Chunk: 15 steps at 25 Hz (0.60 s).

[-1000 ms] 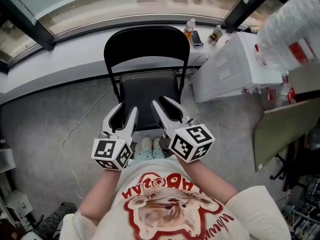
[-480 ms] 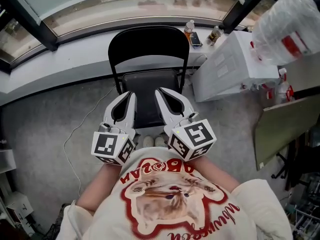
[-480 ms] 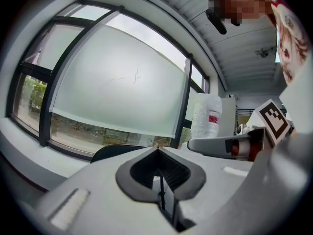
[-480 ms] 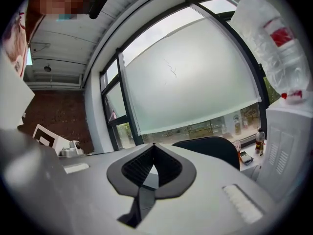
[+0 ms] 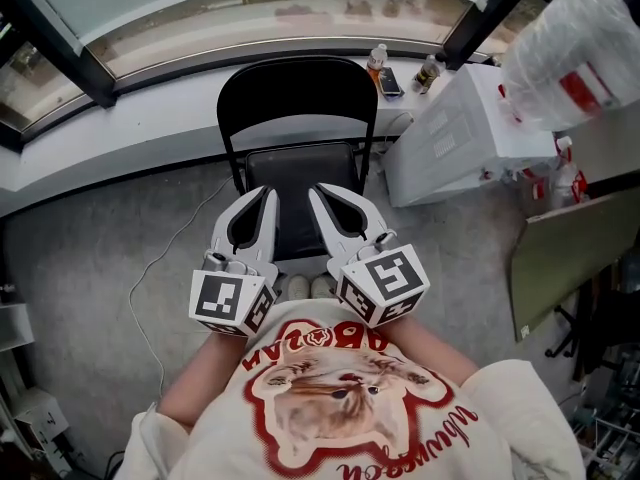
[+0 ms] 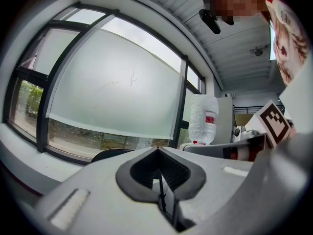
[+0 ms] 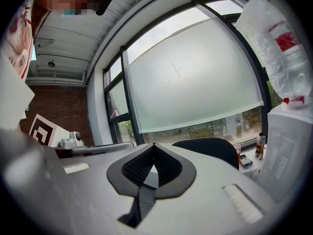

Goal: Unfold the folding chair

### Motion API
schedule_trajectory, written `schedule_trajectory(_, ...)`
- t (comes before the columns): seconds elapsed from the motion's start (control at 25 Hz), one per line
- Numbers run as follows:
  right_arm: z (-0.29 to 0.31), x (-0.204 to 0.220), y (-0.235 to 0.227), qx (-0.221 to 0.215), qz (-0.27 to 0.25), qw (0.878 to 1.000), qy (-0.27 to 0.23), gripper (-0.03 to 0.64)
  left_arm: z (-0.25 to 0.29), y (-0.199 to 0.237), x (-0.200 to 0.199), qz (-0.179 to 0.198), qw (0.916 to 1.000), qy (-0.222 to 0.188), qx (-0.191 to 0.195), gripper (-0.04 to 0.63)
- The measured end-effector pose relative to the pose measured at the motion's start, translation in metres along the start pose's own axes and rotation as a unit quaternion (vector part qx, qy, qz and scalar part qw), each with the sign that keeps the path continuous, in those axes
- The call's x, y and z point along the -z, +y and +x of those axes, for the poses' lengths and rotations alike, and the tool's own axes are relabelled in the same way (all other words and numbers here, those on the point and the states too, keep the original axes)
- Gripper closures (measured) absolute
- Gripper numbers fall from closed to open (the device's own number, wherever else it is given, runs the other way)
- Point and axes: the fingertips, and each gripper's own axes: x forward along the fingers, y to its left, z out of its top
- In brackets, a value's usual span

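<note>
The left hand-held gripper (image 5: pixel 263 194) and right hand-held gripper (image 5: pixel 319 191) were clenched empty; the folding chair (image 5: pixel 298 98) looked open (best press its seat (image 5: pixel 298 173) flat).

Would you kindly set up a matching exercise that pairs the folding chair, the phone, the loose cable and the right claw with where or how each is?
Things:
1. folding chair
2. phone
3. cable
4. right claw

Places or states:
A. lies on the window ledge
B. shut, nothing between its jaws
C. trails over the floor, left of the chair
D. stands open in front of the ledge, seat down

Pairs: 1-D, 2-A, 3-C, 4-B.
</note>
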Motion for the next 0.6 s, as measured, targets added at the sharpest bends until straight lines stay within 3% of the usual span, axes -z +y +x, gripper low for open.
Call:
schedule_trajectory(0.4, -0.029, 0.024, 0.002, 0.036, -0.002, 0.999, 0.003, 0.594, -0.014, -0.014, 0.022, -0.005, 0.9997, 0.017, 0.017, 0.594)
schedule_trajectory(0.6, -0.049, 0.027, 0.011, 0.029, 0.006, 0.999, -0.011, 0.594, -0.039, -0.010, 0.029, -0.009, 0.9998, 0.017, 0.001, 0.594)
